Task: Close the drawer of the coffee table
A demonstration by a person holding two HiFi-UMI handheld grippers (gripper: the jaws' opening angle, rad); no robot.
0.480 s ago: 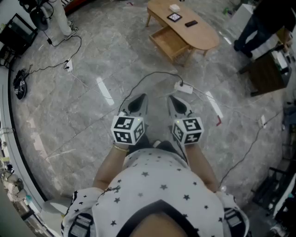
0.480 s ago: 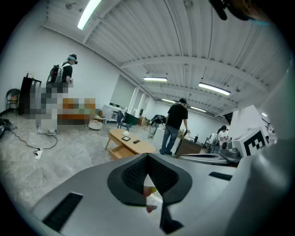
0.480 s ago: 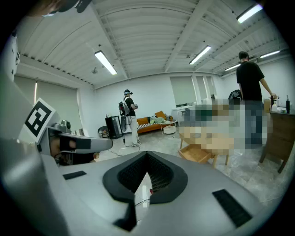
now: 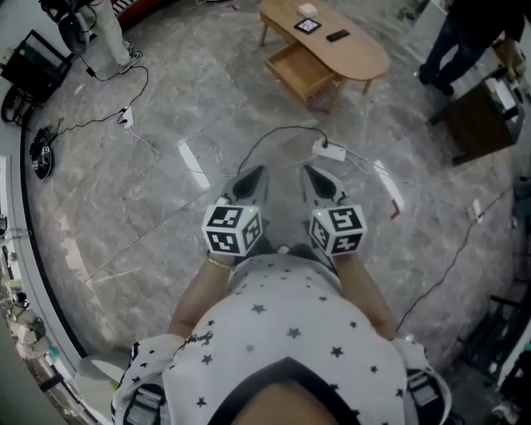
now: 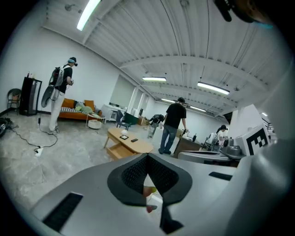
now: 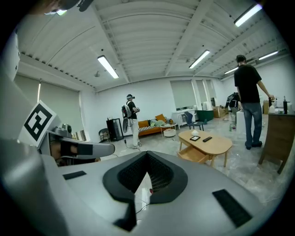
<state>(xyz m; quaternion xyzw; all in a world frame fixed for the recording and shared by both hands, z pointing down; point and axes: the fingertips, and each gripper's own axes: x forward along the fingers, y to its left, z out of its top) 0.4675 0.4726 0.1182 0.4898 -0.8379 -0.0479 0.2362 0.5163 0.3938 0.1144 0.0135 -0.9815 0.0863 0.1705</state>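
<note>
Although square black-and-white markers show on the two gripper cubes (image 4: pixel 232 230), no lettering is legible anywhere. Grey left gripper (image 4: pixel 251 178) and grey right gripper (image 4: pixel 316 178) are both clenched, nothing between the jaws, side by side over the grey marbled floor (image 4: pixel 166 207). One oval light-wood coffee table (image 4: pixel 361 55) stands well apart at 1 o'clock. Its one wooden drawer (image 4: pixel 300 70) is pulled out toward 7 o'clock, bare wood bottom showing. The tabletop bears three items: one small white object (image 4: pixel 308 10), one black-framed square tablet (image 4: pixel 312 26), one black remote (image 4: pixel 337 36).
</note>
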